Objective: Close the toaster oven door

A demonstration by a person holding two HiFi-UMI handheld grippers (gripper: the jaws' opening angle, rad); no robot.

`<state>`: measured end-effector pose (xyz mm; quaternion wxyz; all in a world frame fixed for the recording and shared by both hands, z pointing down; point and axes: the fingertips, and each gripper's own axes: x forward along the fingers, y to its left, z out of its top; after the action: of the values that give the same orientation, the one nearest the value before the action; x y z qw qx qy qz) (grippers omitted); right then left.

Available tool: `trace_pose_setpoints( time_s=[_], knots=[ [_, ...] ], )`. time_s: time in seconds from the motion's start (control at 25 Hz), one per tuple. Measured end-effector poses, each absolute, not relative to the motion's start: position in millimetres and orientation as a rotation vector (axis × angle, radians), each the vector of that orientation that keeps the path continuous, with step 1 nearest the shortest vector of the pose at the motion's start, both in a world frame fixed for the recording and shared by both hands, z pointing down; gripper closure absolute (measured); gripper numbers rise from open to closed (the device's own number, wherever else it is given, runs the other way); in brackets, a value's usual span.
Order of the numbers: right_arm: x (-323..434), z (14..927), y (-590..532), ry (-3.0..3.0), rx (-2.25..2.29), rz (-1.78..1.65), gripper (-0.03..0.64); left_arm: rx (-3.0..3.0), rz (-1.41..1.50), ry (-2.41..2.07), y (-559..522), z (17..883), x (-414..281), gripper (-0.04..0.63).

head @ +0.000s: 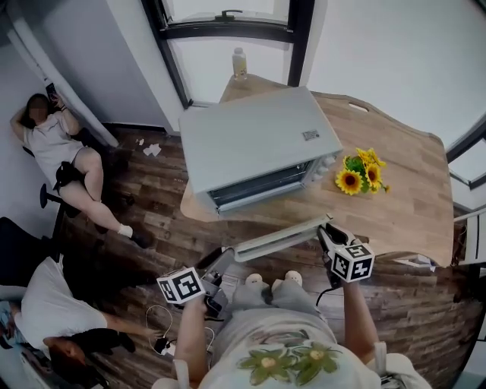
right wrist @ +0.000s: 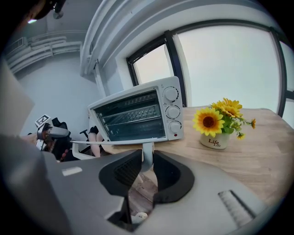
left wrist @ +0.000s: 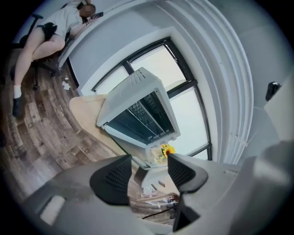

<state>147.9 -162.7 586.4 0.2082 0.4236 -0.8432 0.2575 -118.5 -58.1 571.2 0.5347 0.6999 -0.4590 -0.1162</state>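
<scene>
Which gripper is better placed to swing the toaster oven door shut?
Right. The right gripper holds the door handle between its jaws, facing the toaster oven, so it can probably lift directly. The left gripper is open, holding nothing.

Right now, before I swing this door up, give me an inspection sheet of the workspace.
Surface: wooden table, wood floor below.
Job's things: toaster oven; its door is folded down flat, open.
Clutter: sunflower pot right of the oven; bottle behind it.
Grippers: right gripper shut on the door handle; left gripper open near the door's left end, gripping nothing.
Cables: white cable on the floor.
Surroundings: one person seated at left, another lower left; window behind.
</scene>
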Motion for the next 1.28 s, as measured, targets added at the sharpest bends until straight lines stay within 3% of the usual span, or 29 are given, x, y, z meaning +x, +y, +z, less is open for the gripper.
trace_pose_setpoints(
  time_s=[0.84,0.96,1.2,1.28],
  knots=[
    [141,565,-176,-2.376,1.131,0.725,0.532,1.776,0.096,-1.468,-60,566,-103,0.336],
    [139,562,-178,-2.392,1.122,0.725,0.532,1.773,0.130,-1.518,-65,566,-103,0.360],
    [137,556,-182,-2.419,1.094,0.719,0.531,1.732,0.162,-1.643,-70,563,-111,0.493],
    [137,554,-183,-2.429,1.080,0.717,0.529,1.724,0.163,-1.658,-71,562,-111,0.503]
  ],
)
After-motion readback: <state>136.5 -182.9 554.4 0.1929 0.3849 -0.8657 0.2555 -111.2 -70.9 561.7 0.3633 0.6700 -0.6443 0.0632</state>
